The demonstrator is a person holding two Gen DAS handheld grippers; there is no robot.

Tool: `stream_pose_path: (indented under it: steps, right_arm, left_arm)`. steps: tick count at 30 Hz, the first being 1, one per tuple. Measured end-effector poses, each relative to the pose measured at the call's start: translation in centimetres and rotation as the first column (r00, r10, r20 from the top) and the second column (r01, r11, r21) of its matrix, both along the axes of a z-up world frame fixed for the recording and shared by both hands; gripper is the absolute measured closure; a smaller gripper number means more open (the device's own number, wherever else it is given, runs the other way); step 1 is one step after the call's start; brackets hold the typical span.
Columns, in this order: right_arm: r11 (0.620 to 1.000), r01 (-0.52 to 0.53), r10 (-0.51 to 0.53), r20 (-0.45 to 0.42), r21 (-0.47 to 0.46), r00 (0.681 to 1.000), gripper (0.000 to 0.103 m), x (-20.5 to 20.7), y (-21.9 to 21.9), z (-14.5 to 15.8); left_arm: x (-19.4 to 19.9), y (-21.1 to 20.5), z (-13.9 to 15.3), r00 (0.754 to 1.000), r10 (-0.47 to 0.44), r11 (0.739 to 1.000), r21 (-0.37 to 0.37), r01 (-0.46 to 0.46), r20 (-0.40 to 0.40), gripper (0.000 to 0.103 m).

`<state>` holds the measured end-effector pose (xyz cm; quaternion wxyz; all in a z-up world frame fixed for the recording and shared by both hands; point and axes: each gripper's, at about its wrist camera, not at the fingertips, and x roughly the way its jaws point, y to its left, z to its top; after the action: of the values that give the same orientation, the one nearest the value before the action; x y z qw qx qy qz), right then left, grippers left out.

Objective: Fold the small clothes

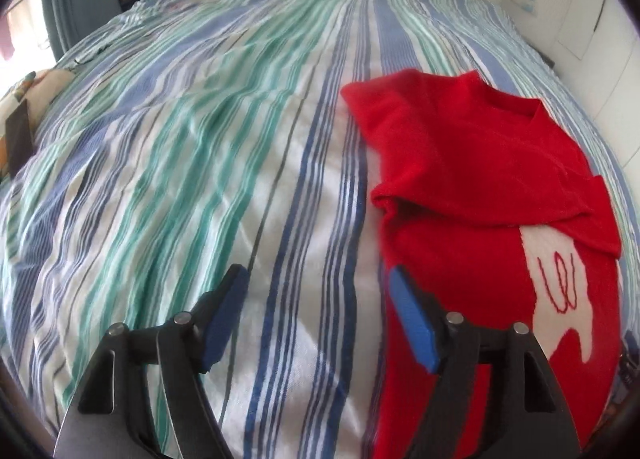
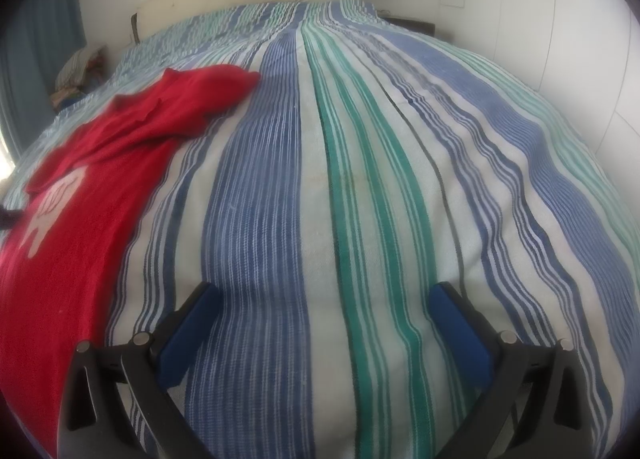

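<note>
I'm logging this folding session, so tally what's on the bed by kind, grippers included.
Red sweater: 1, one sleeve folded across its front
Striped bedspread: 1
Grippers: 2, left gripper and right gripper, both open and empty
Total: 4

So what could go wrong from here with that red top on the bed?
The red top already has one sleeve folded over its chest; a careless grab might drag that fold loose. The striped bedspread beneath is soft and rumpled, so the open jaws of the left gripper could pinch it along with the top. The right gripper, also open, sits over bare bedspread, away from the top.
</note>
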<state>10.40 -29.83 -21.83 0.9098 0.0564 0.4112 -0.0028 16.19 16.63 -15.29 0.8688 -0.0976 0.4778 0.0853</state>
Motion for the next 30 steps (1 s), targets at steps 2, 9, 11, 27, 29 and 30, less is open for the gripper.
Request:
stream_pose_path:
  steps: [2, 9, 11, 27, 29, 30]
  right_arm:
    - [1.000, 0.000, 0.000, 0.001, 0.000, 1.000, 0.000, 0.0, 0.0, 0.0]
    - [1.000, 0.003, -0.003, 0.004, -0.009, 1.000, 0.000, 0.0, 0.0, 0.1]
    - [1.000, 0.003, -0.003, 0.005, -0.010, 1.000, 0.000, 0.0, 0.1, 0.1]
    - [1.000, 0.003, -0.003, 0.006, -0.009, 1.000, 0.000, 0.0, 0.1, 0.1]
    - [1.000, 0.003, -0.003, 0.006, -0.009, 1.000, 0.000, -0.1, 0.1, 0.1]
    - [1.000, 0.003, -0.003, 0.006, -0.009, 1.000, 0.000, -0.1, 0.1, 0.1]
  left_arm:
    - [-1.1, 0.7, 0.6, 1.000, 0.014, 0.999, -0.043, -0.014, 0.012, 0.026]
    - [-3.8, 2.0, 1.1, 0.995, 0.081, 0.990, -0.121, -0.075, 0.051, 0.018]
    - [-4.0, 2.2, 0.9, 0.995, 0.092, 0.987, -0.134, -0.086, 0.043, 0.018]
    - [-6.5, 2.1, 2.6, 0.994, 0.092, 0.978, -0.191, -0.080, 0.058, 0.018]
    - [-6.8, 2.0, 2.5, 0.994, 0.092, 0.978, -0.194, -0.080, 0.054, 0.018]
    - [-6.9, 2.0, 2.3, 0.994, 0.092, 0.978, -0.194, -0.081, 0.052, 0.018]
